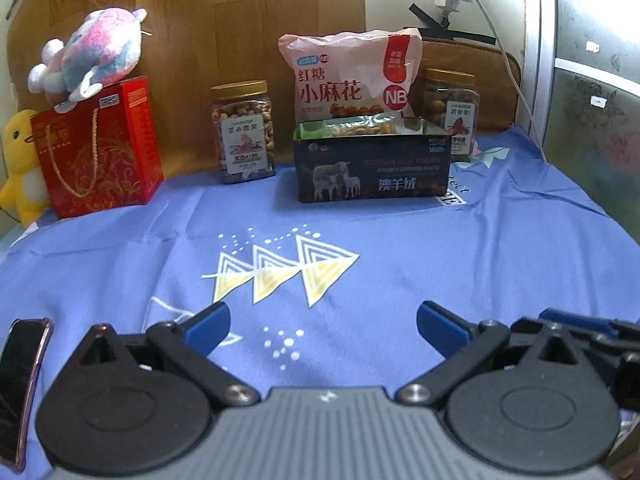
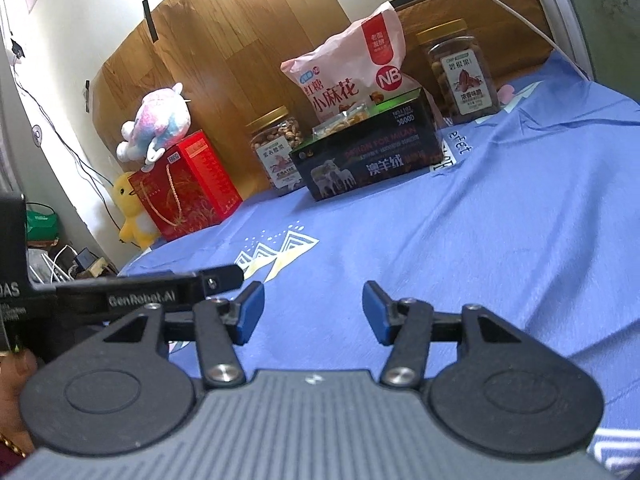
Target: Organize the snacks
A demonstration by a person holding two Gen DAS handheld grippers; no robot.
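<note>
Both grippers, left (image 1: 322, 326) and right (image 2: 313, 312), hang released and empty, well short of the snack-filled box (image 1: 372, 172).

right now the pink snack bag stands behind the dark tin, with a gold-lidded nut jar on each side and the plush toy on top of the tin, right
Not quite: the plush toy sits on the red gift box, not the dark tin. The left wrist view shows it. The pink snack bag and jars are as you say.

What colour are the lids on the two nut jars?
Gold, on both the left jar and the right jar; the left wrist view shows them best.
</note>
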